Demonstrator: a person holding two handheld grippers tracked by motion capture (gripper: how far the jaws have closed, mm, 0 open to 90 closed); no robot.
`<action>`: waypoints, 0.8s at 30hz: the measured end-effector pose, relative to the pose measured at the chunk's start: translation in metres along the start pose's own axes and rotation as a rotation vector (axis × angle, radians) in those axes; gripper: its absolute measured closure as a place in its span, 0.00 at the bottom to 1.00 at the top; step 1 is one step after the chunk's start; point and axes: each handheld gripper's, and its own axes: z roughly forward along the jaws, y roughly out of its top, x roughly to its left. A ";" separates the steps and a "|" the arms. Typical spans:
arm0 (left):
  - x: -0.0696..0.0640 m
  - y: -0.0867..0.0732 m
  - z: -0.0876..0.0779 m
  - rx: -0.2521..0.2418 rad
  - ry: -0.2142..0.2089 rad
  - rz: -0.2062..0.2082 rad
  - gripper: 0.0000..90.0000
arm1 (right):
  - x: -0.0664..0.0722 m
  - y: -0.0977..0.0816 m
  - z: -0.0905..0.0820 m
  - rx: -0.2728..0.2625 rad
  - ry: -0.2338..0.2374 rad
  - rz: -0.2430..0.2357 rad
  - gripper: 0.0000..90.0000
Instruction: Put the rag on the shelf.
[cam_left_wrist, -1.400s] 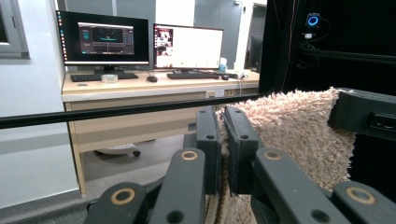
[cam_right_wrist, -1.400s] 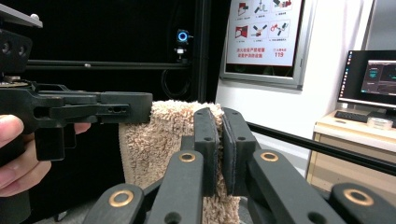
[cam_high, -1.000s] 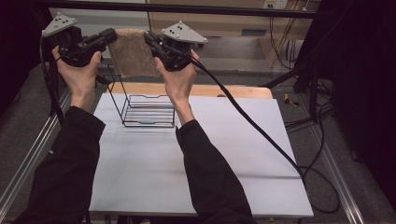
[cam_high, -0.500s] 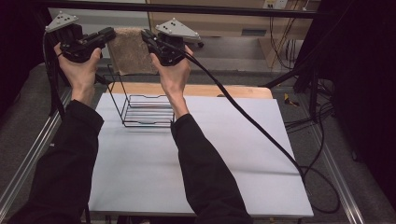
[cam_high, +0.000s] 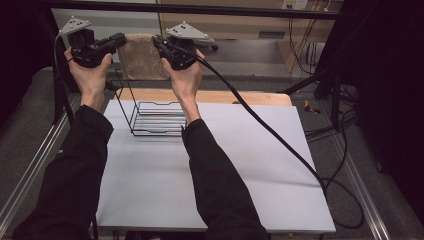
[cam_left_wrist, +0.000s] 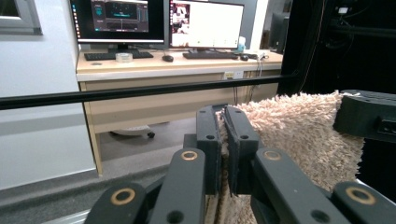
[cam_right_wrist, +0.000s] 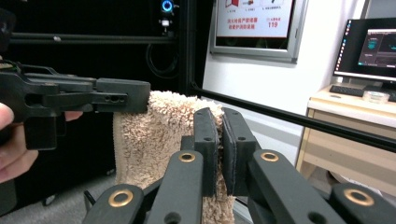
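Above the wire rack (cam_high: 159, 116), a beige shaggy towel (cam_high: 142, 56) hangs stretched between the two grippers, clear of the white table (cam_high: 250, 165). Left gripper (cam_high: 120, 41) is clamped on the towel's upper corner on the side away from the rack's open front; right gripper (cam_high: 157, 42) is clamped on the opposite upper corner. High view alone shows the rack standing directly below the towel, with both sleeved forearms rising past it. Left gripper view confirms its jaws pressed together on the pile (cam_left_wrist: 299, 126), with the right gripper's body (cam_left_wrist: 369, 116) at the far corner. Right gripper view shows its own jaws likewise pinching the towel edge (cam_right_wrist: 159, 135), the left gripper (cam_right_wrist: 123, 100) gripping the far corner
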 end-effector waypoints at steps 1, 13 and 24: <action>0.000 -0.001 0.001 -0.001 -0.001 -0.001 0.94 | 0.000 -0.001 0.000 0.004 0.002 0.000 0.95; -0.005 -0.022 -0.003 0.019 -0.033 0.017 0.94 | -0.004 -0.015 -0.007 0.034 0.022 0.013 0.95; -0.011 -0.036 -0.014 0.031 -0.052 0.039 0.94 | -0.002 -0.031 -0.016 0.054 0.045 0.029 0.95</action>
